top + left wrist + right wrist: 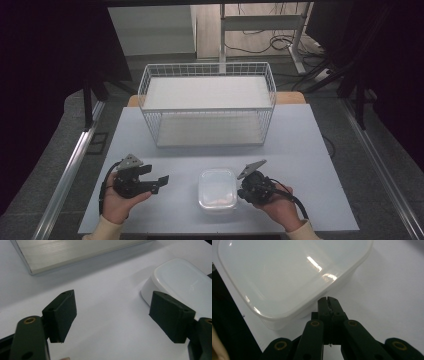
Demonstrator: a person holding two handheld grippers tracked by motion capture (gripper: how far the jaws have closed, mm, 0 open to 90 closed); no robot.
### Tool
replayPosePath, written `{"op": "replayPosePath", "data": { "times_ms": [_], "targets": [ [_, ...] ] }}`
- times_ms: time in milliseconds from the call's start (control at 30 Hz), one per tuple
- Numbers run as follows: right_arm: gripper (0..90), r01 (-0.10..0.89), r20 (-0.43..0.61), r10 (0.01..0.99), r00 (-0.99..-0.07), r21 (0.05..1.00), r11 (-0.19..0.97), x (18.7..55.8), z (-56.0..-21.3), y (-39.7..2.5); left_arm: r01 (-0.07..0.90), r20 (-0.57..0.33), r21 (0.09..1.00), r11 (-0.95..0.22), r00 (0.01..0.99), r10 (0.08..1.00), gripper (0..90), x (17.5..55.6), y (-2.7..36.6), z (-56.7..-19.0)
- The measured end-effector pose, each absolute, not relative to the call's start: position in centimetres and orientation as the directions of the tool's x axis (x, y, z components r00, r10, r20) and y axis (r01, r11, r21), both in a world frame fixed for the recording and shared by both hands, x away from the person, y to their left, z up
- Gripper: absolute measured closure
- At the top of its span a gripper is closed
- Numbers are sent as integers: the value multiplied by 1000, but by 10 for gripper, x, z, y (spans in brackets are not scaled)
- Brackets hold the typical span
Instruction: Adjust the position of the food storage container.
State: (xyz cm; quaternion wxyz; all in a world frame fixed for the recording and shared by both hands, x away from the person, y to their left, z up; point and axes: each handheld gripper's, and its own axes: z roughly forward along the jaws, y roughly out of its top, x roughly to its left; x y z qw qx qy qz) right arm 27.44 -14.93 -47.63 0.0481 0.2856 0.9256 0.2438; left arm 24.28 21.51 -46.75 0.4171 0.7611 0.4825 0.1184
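A white lidded plastic container (217, 190) sits on the table's front middle. My left gripper (156, 176) is held to its left, open with nothing between the jaws, pointing towards the container. In the left gripper view the open gripper (113, 302) frames bare table, with the container (182, 280) just beyond the right jaw. My right gripper (241, 192) is at the container's right side, shut. In the right gripper view its closed tips (328, 300) are right against the container's wall (287, 272), holding nothing.
A white wire basket shelf (207, 102) with two tiers stands at the back middle of the pale table (310, 150); its base (75, 252) shows in the left gripper view. Dark curtains and metal rails flank the table.
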Motion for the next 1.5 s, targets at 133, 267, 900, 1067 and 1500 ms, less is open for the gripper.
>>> {"op": "replayPosePath", "data": {
  "times_ms": [133,267,900,1067,1500],
  "targets": [
    [894,495,63,535,-843,479,724,270,-475,-144,635,-223,750,-185,506,833,215,243,215,-467],
    [894,489,72,523,-849,479,729,268,-476,-141,637,-223,748,-185,505,834,214,243,215,-468],
    [339,571,132,697,-705,689,446,284,-465,-188,638,-242,752,-164,499,832,214,242,216,-466],
    [267,577,143,701,-699,692,434,284,-467,-190,640,-247,751,-160,498,831,214,242,216,-466],
    [247,582,194,694,-693,719,380,283,-464,-191,642,-260,751,-155,503,824,214,242,213,-466]
  ]
}}
